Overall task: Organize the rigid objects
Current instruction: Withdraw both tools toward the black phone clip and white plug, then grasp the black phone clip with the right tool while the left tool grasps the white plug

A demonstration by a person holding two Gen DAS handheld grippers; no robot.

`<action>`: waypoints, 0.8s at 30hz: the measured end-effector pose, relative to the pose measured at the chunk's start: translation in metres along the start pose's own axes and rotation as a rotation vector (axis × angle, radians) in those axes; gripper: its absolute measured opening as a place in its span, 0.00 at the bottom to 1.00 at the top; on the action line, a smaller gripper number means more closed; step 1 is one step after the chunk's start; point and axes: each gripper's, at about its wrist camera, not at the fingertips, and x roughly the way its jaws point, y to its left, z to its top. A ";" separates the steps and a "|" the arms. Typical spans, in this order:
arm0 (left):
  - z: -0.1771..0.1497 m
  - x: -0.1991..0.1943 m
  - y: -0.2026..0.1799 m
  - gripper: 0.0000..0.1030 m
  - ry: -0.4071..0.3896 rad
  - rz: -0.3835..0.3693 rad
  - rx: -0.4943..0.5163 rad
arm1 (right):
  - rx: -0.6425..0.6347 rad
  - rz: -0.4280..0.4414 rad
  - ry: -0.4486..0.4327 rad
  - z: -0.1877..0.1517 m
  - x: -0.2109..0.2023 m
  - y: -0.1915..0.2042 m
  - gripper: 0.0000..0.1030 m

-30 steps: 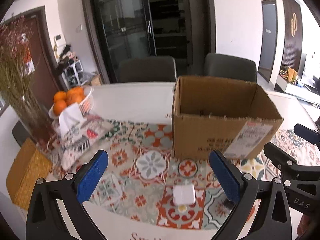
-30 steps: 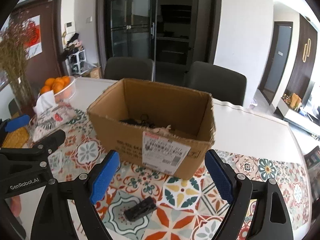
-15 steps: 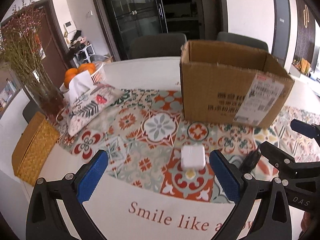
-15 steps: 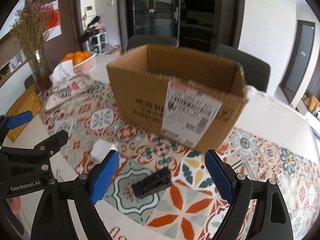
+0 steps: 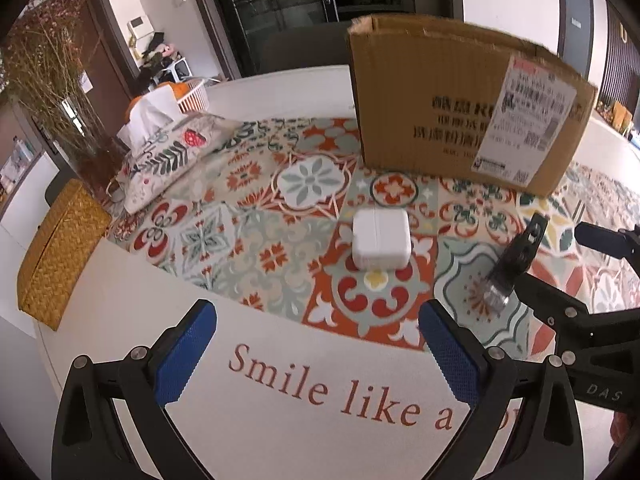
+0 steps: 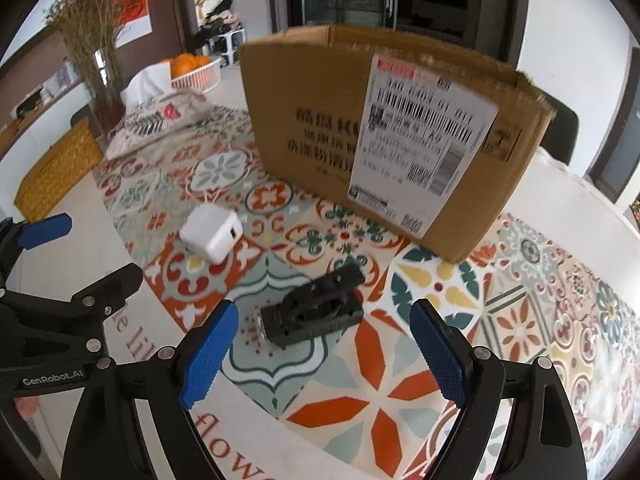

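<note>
A white square charger (image 5: 381, 239) (image 6: 211, 233) lies on the patterned tablecloth in front of an open cardboard box (image 5: 460, 104) (image 6: 384, 128). To its right rests a black plastic part with a metal end (image 5: 514, 262) (image 6: 314, 306). My left gripper (image 5: 318, 354) hovers open just short of the charger, nothing between its blue pads. My right gripper (image 6: 322, 356) is open too, its pads flanking the near side of the black part without touching it. Each gripper shows at the edge of the other's view.
At the left stand a vase of dried flowers (image 5: 60, 92), a patterned tissue pouch (image 5: 168, 156), a woven yellow box (image 5: 56, 256) and a basket of oranges (image 6: 192, 68). Chairs stand beyond the table's far edge.
Both grippers have sunk toward the table and tipped further down. The charger and the black part now sit larger and closer to the fingertips; the box's inside has dropped out of sight.
</note>
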 end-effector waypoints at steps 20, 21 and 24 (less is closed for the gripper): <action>-0.008 0.032 -0.005 1.00 0.056 0.029 0.003 | -0.087 0.043 0.067 -0.010 0.055 0.000 0.84; -0.008 0.033 -0.005 1.00 0.057 0.027 0.003 | -0.087 0.041 0.063 -0.009 0.055 0.001 0.82; -0.007 0.033 -0.003 1.00 0.051 0.022 0.005 | -0.086 0.040 0.052 -0.009 0.054 0.003 0.72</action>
